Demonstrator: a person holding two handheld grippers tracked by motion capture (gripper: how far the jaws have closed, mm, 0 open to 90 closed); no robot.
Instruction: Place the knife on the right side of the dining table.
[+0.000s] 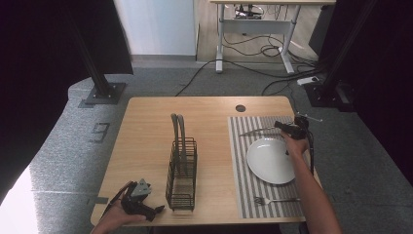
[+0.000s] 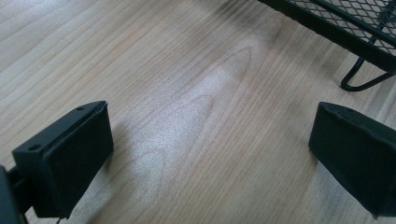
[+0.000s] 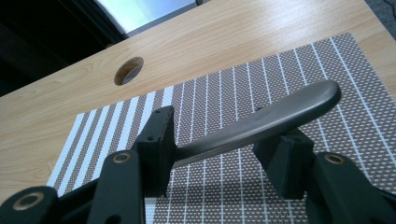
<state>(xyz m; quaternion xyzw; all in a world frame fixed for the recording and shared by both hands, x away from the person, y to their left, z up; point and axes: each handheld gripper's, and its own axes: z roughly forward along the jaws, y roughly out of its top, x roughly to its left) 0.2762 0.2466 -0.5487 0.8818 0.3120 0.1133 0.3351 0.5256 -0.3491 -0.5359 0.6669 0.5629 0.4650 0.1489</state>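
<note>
At the upper right of the high view, my right gripper (image 1: 292, 128) sets a grey metal knife (image 1: 258, 130) on the brown-and-white striped placemat (image 1: 238, 161), above the round white plate (image 1: 271, 160). Its jaws are parted, the handle (image 3: 261, 123) lying loosely between them. A silver fork (image 1: 272, 200) already lies below the plate. My left gripper (image 1: 142, 208) waits open and empty beside the black wire caddy (image 1: 182, 170), lower left.

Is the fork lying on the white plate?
No. The fork lies on the striped placemat, apart from the plate.
</note>
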